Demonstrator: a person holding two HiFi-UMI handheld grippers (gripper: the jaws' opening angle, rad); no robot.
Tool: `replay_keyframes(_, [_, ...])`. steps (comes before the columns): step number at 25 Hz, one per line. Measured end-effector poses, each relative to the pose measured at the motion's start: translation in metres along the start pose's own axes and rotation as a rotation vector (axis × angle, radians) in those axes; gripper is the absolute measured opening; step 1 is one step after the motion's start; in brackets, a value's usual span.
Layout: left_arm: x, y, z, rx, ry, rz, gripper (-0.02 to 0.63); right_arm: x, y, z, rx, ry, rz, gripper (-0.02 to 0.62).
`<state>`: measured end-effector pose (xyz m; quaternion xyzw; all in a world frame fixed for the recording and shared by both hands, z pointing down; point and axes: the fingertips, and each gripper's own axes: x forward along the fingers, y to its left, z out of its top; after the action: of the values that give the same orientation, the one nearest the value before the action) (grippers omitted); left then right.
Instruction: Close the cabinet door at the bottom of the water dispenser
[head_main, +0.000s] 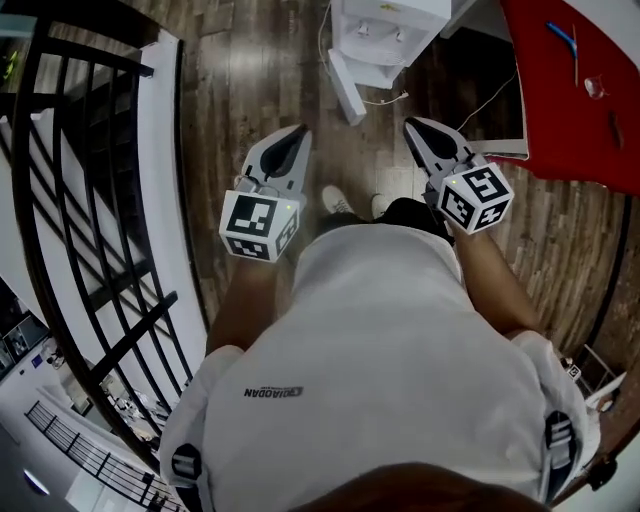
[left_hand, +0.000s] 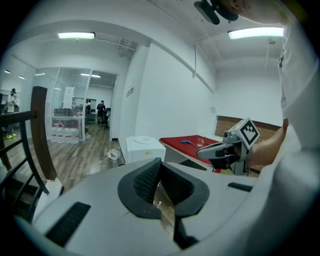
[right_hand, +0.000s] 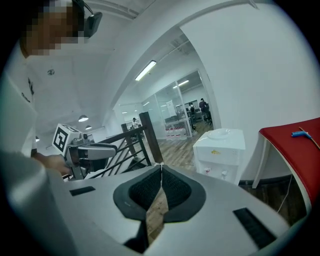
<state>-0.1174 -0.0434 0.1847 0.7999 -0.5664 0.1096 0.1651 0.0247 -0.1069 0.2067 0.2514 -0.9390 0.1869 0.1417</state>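
Observation:
The white water dispenser (head_main: 385, 30) stands on the wood floor ahead of me, and its bottom cabinet door (head_main: 346, 90) swings out open toward me on its left side. My left gripper (head_main: 298, 131) and right gripper (head_main: 412, 125) are held side by side at waist height, short of the dispenser and touching nothing. Both point at it with jaws shut and nothing between them. The right gripper view shows the dispenser (right_hand: 220, 150) beyond the closed fingertips of that gripper (right_hand: 161, 165). From the left gripper (left_hand: 161, 160) the dispenser (left_hand: 142, 148) appears farther off.
A red table (head_main: 570, 90) with small tools stands right of the dispenser. A black stair railing (head_main: 80, 200) and white ledge run along the left. A cable (head_main: 385, 100) trails on the floor by the dispenser. My feet (head_main: 340, 203) are below the grippers.

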Motion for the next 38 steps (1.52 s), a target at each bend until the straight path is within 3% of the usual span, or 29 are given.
replay_keyframes(6, [0.022, 0.009, -0.020, -0.027, 0.023, -0.044, -0.005, 0.010, -0.018, -0.024, 0.023, 0.055, -0.049, 0.023])
replay_keyframes(17, [0.081, 0.023, -0.063, -0.044, 0.040, 0.018, -0.005, 0.062, -0.071, -0.097, -0.013, 0.189, -0.009, 0.023])
replay_keyframes(20, [0.105, 0.030, -0.092, -0.078, 0.064, 0.055, -0.005, 0.089, -0.094, -0.138, -0.027, 0.254, -0.004, 0.025])
replay_keyframes(25, [0.152, 0.049, -0.154, -0.140, 0.088, 0.089, -0.005, 0.146, -0.115, -0.209, -0.038, 0.346, 0.082, 0.026])
replay_keyframes(30, [0.201, 0.072, -0.216, -0.165, 0.053, 0.123, -0.005, 0.195, -0.140, -0.266, -0.129, 0.355, 0.113, 0.028])
replay_keyframes(38, [0.269, 0.115, -0.300, -0.118, 0.001, 0.151, -0.005, 0.245, -0.169, -0.337, -0.251, 0.311, 0.117, 0.028])
